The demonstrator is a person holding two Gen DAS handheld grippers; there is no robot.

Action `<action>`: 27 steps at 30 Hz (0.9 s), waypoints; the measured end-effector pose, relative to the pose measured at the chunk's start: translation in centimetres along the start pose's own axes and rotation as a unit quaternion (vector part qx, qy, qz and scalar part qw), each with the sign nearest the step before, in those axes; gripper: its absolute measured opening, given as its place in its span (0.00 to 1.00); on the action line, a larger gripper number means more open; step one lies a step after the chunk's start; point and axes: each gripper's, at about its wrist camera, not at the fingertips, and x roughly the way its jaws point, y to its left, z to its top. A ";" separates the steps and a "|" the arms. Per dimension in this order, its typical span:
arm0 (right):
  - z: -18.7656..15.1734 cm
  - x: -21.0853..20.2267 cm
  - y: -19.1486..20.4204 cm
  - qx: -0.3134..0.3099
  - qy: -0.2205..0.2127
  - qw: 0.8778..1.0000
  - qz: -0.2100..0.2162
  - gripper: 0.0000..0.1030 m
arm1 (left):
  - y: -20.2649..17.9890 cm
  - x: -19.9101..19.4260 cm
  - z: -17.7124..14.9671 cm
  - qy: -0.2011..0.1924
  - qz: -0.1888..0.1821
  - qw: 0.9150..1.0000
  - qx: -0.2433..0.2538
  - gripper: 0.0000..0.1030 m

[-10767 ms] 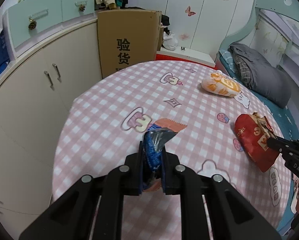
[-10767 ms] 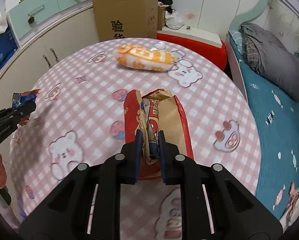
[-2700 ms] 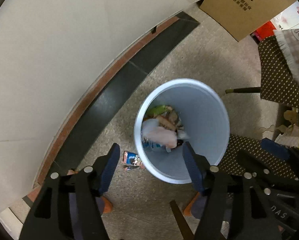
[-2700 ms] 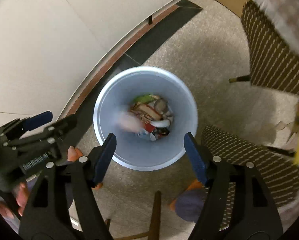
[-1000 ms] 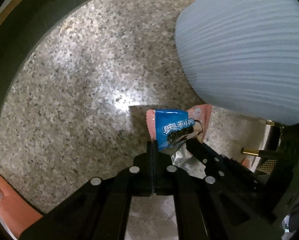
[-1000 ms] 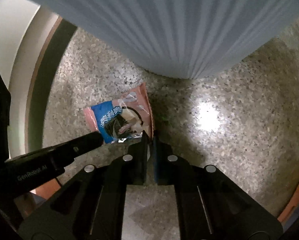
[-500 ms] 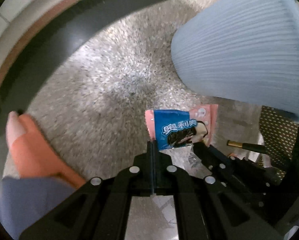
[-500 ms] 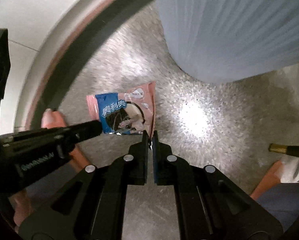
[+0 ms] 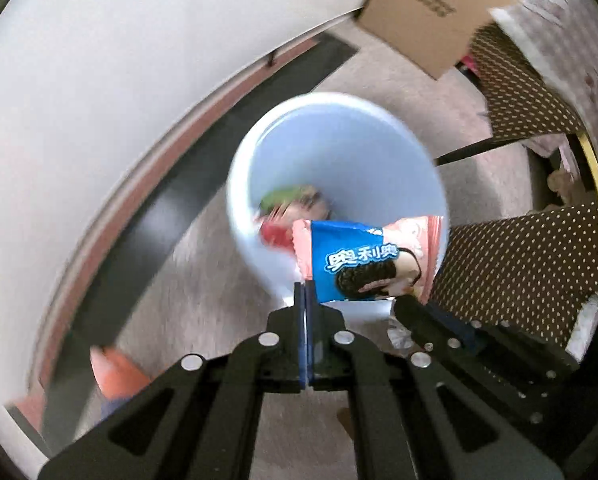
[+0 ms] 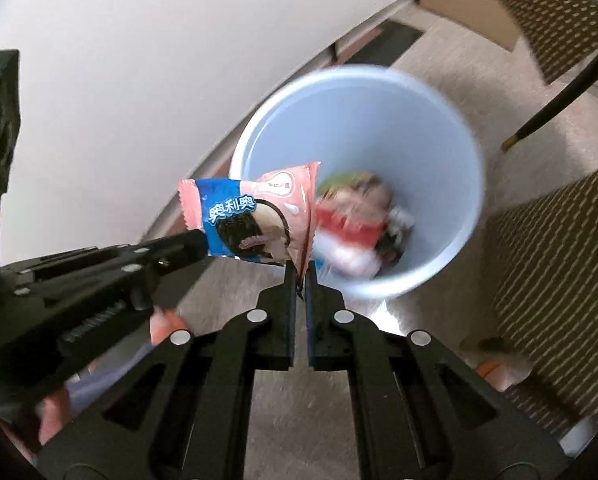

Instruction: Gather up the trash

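A pink and blue Oreo wrapper (image 9: 363,264) hangs stretched between both grippers, just above the near rim of a pale blue trash bin (image 9: 339,136). My left gripper (image 9: 306,286) is shut on its left edge. My right gripper (image 10: 299,276) is shut on its right edge. In the right wrist view the wrapper (image 10: 251,216) hangs over the bin's (image 10: 419,128) near-left rim, with the left gripper's tip (image 10: 195,246) at its lower left. The bin holds several wrappers (image 10: 351,220), blurred.
The bin stands on speckled floor beside a white wall with a dark baseboard (image 9: 171,208). A cardboard box (image 9: 439,4) stands beyond it. Brown dotted chair cushions (image 9: 523,268) and a dark chair leg (image 10: 559,92) are to the right. An orange slipper (image 9: 115,372) is at lower left.
Both grippers have lifted the Oreo wrapper from floor level beside the bin up to its rim. The views now look down into the bin instead of at its outer wall.
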 end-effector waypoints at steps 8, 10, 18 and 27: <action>4.1 4.3 -5.9 0.030 0.039 0.998 -0.038 0.63 | -4.2 6.4 5.1 0.014 0.069 0.996 0.049 0.51; 4.2 4.8 -6.8 0.029 0.037 0.998 -0.047 0.62 | -3.8 6.9 5.4 0.021 0.073 0.996 0.045 0.51; 4.0 -0.4 -5.7 0.012 -0.001 0.999 -0.031 0.62 | -2.3 1.3 3.5 0.013 0.121 0.992 0.029 0.60; 1.6 -21.4 -0.2 -0.053 -0.178 0.982 -0.027 0.70 | -6.4 -19.5 -1.4 -0.141 0.148 0.979 0.018 0.72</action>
